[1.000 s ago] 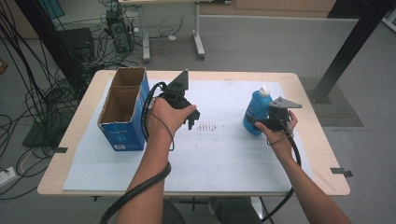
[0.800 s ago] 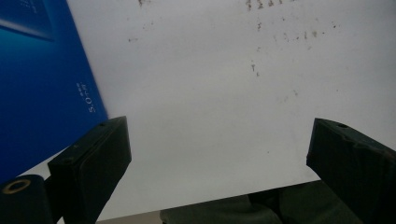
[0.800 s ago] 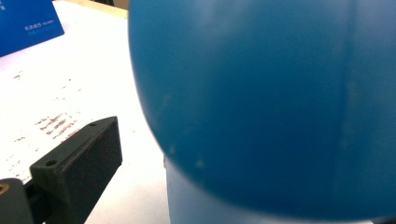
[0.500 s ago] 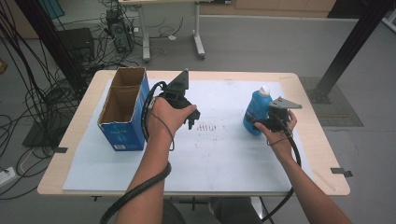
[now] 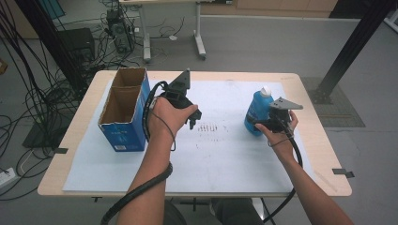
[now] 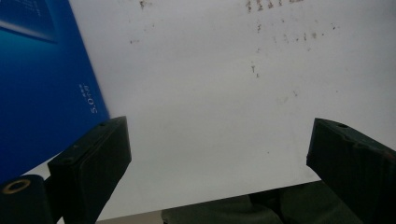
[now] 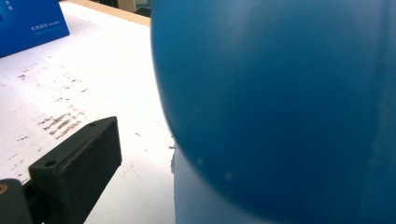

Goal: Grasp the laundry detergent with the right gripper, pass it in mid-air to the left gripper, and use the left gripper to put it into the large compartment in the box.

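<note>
**Two grippers at a papered table: one spread over bare sheet, one against a blue bottle**

A workshop floor with trailing cables and desk legs lies behind a wooden table (image 5: pixel 309 117) covered by a white sheet (image 5: pixel 225 154) smudged with dark marks near its middle.

The left gripper (image 5: pixel 193 118) is held above the sheet, just to the right of an open blue cardboard box (image 5: pixel 124 110) that stands upright at the table's left part. The left hand (image 5: pixel 170 117) wraps the gripper body from above, wrist bent, forearm rising straight from the bottom edge; the jaws point down and a little toward the person. In the left gripper view the two black jaws stand wide apart with nothing but white sheet between them, and the box's blue side (image 6: pixel 42 88) lies just beyond the left-hand jaw.

The right gripper (image 5: pixel 263 123) sits low at the table's right part, its grey plate on top, the right hand (image 5: pixel 280 133) gripping from behind with the forearm coming in on a slant from the lower right. A blue bottle (image 5: pixel 257 112) with a white cap stands upright directly in front of this gripper. In the right gripper view the bottle's rounded blue body (image 7: pixel 280 102) is very close; one jaw shows well off to its left with a clear gap, so the jaws are spread rather than clamped. The other jaw is hidden, and contact with the bottle cannot be judged.
</note>
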